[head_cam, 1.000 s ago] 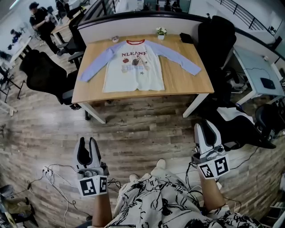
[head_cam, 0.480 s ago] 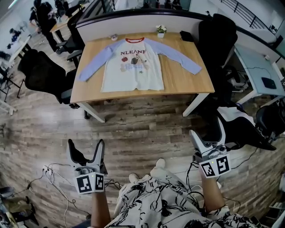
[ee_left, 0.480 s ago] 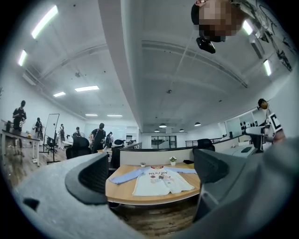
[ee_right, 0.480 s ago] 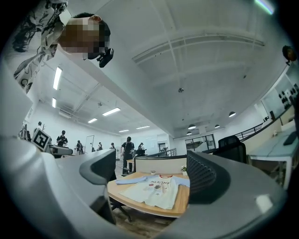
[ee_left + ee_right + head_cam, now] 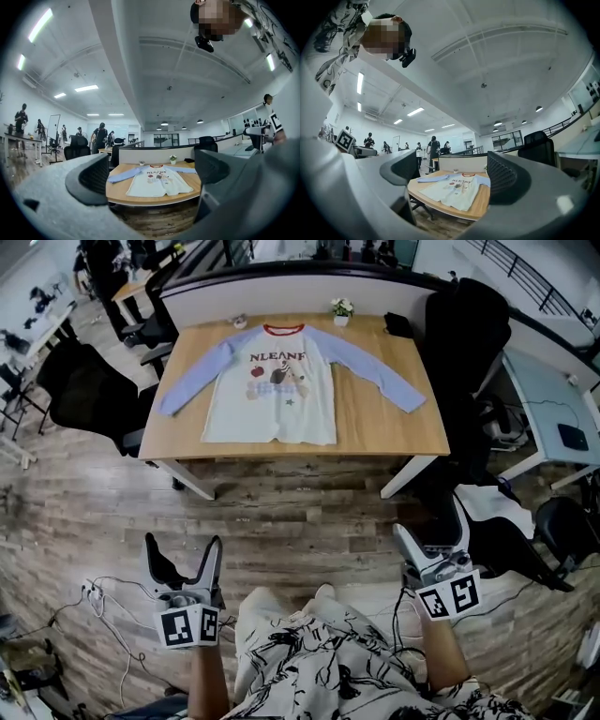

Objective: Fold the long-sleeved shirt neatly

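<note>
- Down low, the left hand-held gripper (image 5: pixel 183 554) hangs over the wooden floor (image 5: pixel 281 512). Its jaws are spread wide and nothing is between them.
- The right hand-held gripper (image 5: pixel 431 526) is likewise wide open and empty, held over the floor on the other side.
- Both point toward the counter (image 5: pixel 384 432) and are well apart from it, short of its near edge.
- A black-and-white patterned top (image 5: pixel 328 662) on the person fills the space between the two arms.
- Loose cables (image 5: pixel 103 601) lie on the floor just left of the left hand-held gripper.
- The long-sleeved shirt (image 5: pixel 272 381) lies flat and front up in the middle of the counter.
- Its red collar faces the far edge and its hem is near the near edge. It is fully unfolded.
- The shirt has a white body with a print on the chest. Its pale blue sleeves angle out to either side.
- A small potted plant (image 5: pixel 342 309) stands by the far edge, just right of the collar. A dark flat thing (image 5: pixel 397 324) lies beside the plant.
- One black office chair (image 5: pixel 89 390) stands at the counter's left end and another (image 5: pixel 464 343) at its right.
</note>
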Demonstrator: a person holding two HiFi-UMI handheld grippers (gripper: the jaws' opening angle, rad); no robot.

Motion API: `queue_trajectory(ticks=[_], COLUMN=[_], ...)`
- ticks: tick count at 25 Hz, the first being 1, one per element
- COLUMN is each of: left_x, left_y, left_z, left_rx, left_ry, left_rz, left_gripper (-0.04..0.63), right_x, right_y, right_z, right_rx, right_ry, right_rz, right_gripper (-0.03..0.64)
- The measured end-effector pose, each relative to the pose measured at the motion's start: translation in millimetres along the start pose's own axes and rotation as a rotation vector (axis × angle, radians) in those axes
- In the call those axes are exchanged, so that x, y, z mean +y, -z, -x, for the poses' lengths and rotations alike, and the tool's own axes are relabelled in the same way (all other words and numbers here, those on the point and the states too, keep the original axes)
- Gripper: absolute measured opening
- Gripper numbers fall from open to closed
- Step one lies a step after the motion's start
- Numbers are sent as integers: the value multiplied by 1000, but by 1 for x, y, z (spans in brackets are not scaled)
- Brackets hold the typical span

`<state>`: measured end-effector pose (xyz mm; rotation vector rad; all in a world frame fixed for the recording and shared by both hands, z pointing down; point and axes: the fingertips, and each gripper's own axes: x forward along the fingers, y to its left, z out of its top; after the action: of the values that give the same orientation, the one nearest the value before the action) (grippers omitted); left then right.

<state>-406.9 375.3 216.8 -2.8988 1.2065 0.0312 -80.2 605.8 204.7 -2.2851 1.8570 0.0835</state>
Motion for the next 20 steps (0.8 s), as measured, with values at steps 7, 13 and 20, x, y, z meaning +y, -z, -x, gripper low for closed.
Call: queue_trajectory(ticks=[7,13,20], left_x=[4,33,97], left_y=[15,30,23], left_z=[-38,-105,-203], left_rx=[20,29,24], left_ry=[-37,-11,30], left_rz=[20,25,24], left_gripper=[560,560,560], right_x=[-27,-29,-26], right_y=[16,37,37], right_z=[-50,-111,-216], right_rx=[18,44,7], right_ry=[-16,-9,49], right_rz=[-24,-19,11], right_gripper=[465,465,465])
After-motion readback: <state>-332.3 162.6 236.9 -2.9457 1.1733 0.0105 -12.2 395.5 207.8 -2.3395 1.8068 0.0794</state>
